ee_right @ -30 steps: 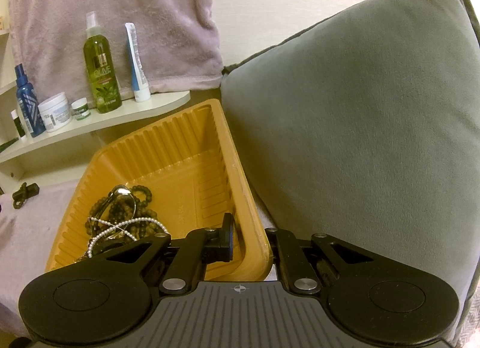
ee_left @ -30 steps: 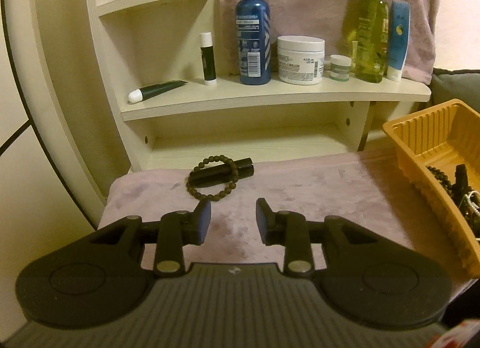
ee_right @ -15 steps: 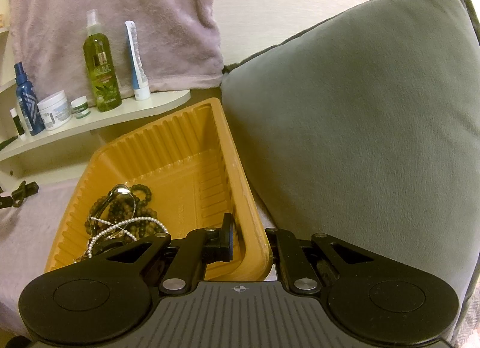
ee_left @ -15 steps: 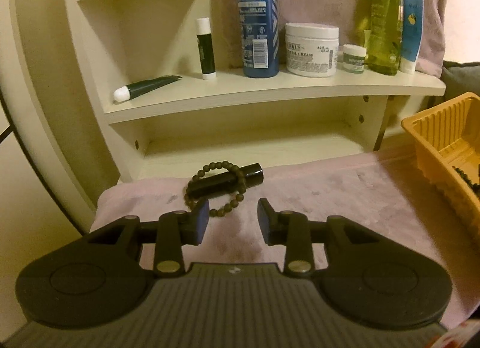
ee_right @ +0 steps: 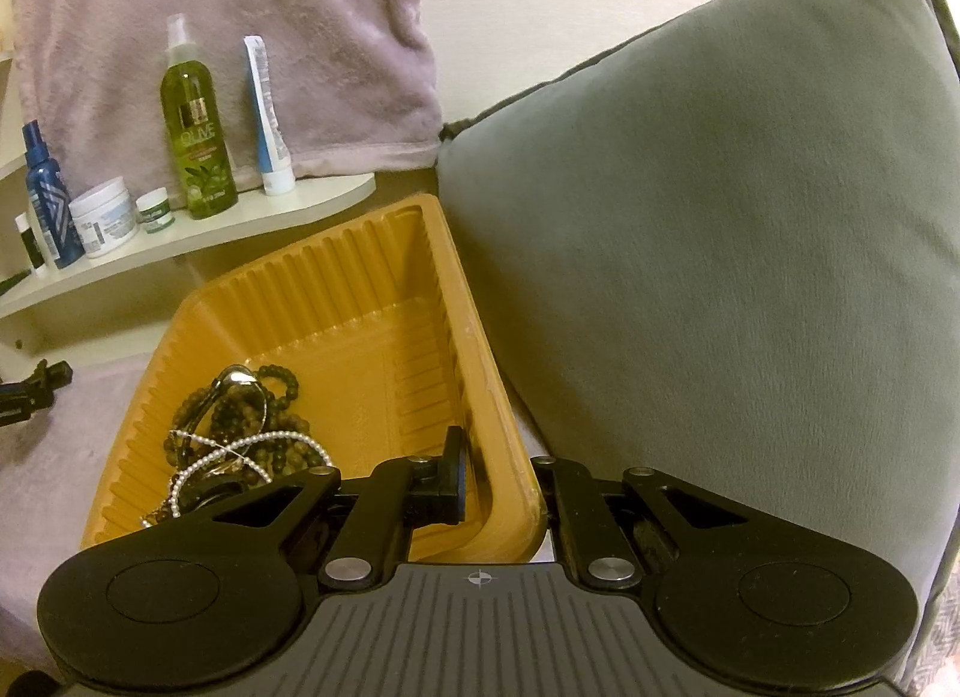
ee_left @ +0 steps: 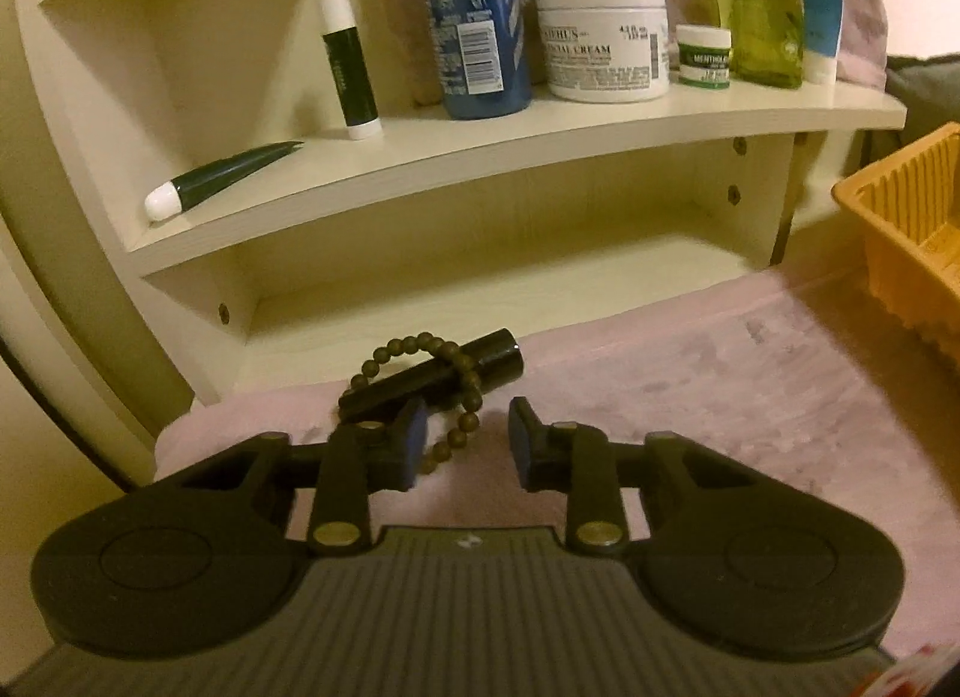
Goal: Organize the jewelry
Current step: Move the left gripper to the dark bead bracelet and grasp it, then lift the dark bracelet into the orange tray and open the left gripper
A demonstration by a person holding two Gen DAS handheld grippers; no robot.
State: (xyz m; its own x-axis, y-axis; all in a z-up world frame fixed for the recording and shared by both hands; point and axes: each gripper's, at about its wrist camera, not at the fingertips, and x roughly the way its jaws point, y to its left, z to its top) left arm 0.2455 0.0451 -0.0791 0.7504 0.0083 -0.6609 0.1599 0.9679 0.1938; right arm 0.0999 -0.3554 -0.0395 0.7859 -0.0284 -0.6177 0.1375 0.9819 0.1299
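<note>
Since the earlier frame, the left gripper (ee_left: 465, 442) has come down and closer to the bead bracelet (ee_left: 447, 391), which now sits larger and nearer its tips. Its jaws are closing, still apart, with the near arc of the bracelet between them and no pad pressing on it. The bracelet loops around a black tube (ee_left: 432, 376) lying on the pink cloth (ee_left: 690, 397) in front of the shelf (ee_left: 540, 138). Farther right, the orange tray (ee_right: 372, 301) holds a tangle of dark beads and a pearl strand (ee_right: 240, 451). The right gripper (ee_right: 498, 481) has stayed clamped on the tray's near right rim, one finger inside the wall and one outside. A grey cushion (ee_right: 720, 217) stands just right of the tray.
</note>
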